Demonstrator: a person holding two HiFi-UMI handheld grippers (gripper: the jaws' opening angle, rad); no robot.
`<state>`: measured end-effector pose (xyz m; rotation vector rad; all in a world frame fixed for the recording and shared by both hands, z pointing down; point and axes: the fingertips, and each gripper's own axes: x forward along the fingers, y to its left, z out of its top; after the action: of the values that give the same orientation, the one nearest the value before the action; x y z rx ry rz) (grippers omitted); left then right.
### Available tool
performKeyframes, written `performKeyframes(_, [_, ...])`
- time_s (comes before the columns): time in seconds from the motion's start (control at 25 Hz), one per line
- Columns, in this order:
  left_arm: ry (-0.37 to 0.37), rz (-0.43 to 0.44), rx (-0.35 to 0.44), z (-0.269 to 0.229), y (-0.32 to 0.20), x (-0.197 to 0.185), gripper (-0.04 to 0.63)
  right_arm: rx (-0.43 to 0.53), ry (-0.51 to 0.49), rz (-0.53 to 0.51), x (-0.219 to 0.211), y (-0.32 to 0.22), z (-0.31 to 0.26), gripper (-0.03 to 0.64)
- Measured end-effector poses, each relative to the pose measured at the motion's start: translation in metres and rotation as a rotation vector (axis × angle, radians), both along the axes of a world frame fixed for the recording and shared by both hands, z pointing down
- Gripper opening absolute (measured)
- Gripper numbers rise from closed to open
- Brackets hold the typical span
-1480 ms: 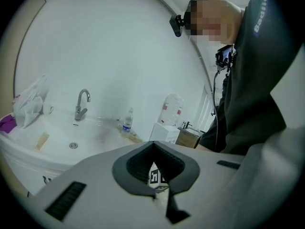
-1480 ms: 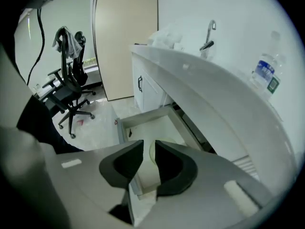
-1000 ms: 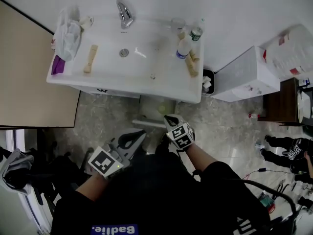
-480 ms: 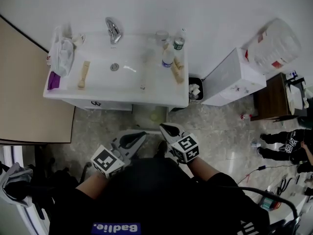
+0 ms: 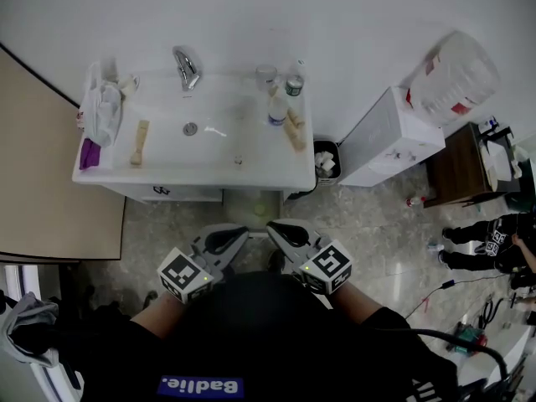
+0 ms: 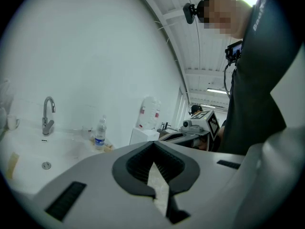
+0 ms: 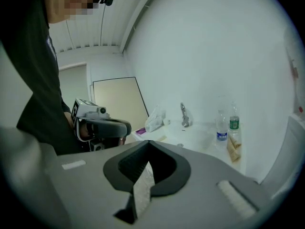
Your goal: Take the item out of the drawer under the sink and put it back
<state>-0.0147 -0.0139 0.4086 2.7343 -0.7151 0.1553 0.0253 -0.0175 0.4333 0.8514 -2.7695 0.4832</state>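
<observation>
Bright, even light, soft shadows; both gripper views bow heavily toward dark round edges (fisheye).

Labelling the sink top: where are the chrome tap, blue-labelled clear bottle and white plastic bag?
Chrome tap [image 5: 186, 67]: head view, spout.
Blue-labelled clear bottle [image 5: 275, 114]: head view, label.
White plastic bag [image 5: 100, 107]: head view, middle.
</observation>
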Motion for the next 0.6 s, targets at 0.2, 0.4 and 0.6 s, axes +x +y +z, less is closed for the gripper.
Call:
performKeyframes(0.2, [0.014,0.021,0.001,-0.003,-0.001,0.001,0.005,0.025,-0.028,-0.002,-0.008,-0.001,-0.014,0.002])
performKeyframes(0.4, [0.008,0.03,-0.002,0.0,-0.001,0.0,0.005,0.031,-0.036,0.005,-0.012,-0.004,-0.013,0.001])
performKeyframes(0.6, [0.002,0.032,0.002,0.0,-0.002,-0.002,0.005,0.028,-0.033,0.006,-0.014,-0.005,-0.012,0.0])
